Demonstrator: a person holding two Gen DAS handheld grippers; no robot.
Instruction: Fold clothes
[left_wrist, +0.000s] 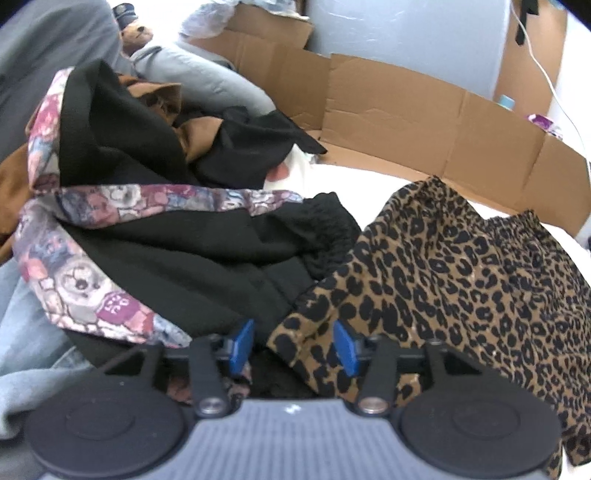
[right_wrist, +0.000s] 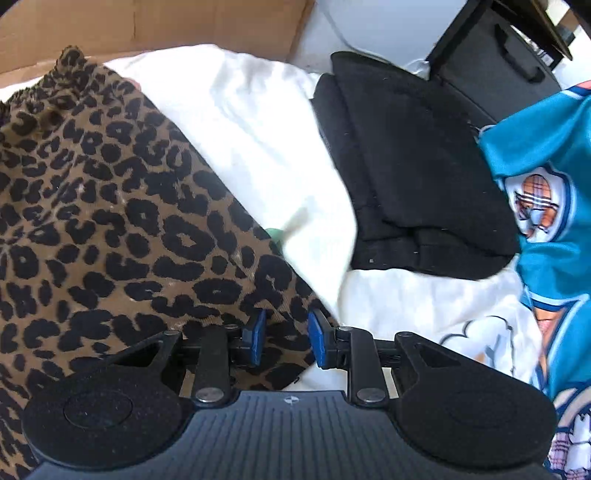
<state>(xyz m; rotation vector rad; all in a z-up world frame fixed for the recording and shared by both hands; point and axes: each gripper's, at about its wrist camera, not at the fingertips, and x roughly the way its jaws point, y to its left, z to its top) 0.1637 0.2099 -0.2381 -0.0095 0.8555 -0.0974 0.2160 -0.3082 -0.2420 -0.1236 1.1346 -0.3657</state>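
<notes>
A leopard-print garment lies spread on a white bed surface. My left gripper is open at its near left corner, and that corner lies between the blue pads. In the right wrist view the same leopard garment fills the left half. My right gripper stands open over its right edge, with the cloth between and under the blue pads, which do not pinch it.
A heap of unfolded clothes, black fabric with a teddy-bear print, sits left of the leopard garment. A cardboard wall lines the far side. A folded black garment, a teal jersey and a black bin lie to the right.
</notes>
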